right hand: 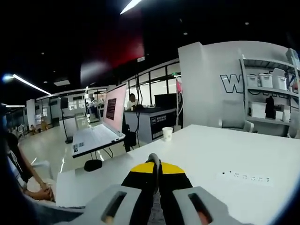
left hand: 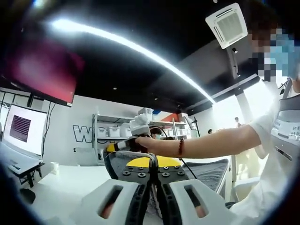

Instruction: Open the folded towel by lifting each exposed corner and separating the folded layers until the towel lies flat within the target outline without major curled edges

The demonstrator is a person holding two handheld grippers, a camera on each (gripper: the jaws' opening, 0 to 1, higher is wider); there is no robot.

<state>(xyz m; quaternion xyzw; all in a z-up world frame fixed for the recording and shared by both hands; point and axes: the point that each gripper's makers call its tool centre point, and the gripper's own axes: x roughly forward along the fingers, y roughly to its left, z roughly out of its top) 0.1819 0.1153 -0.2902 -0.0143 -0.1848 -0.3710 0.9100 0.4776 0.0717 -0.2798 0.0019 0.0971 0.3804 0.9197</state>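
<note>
Left gripper [left hand: 152, 161], bottom centre of left gripper view: pale grey moulded jaw bodies w/ slotted cut-outs, black inner arms w/ several dark screw heads, yellow-and-black tips. Right gripper [right hand: 153, 165], bottom centre of right gripper view, same build: grey slotted bodies, black arms, yellow band near tips; it also shows mid-frame in left gripper view w/ a white top block. Person [left hand: 276, 140] at right edge of left gripper view wears a white short-sleeve tee w/ grey printed panel, plus dark red bead bracelet [left hand: 180, 147] at the wrist.
</note>
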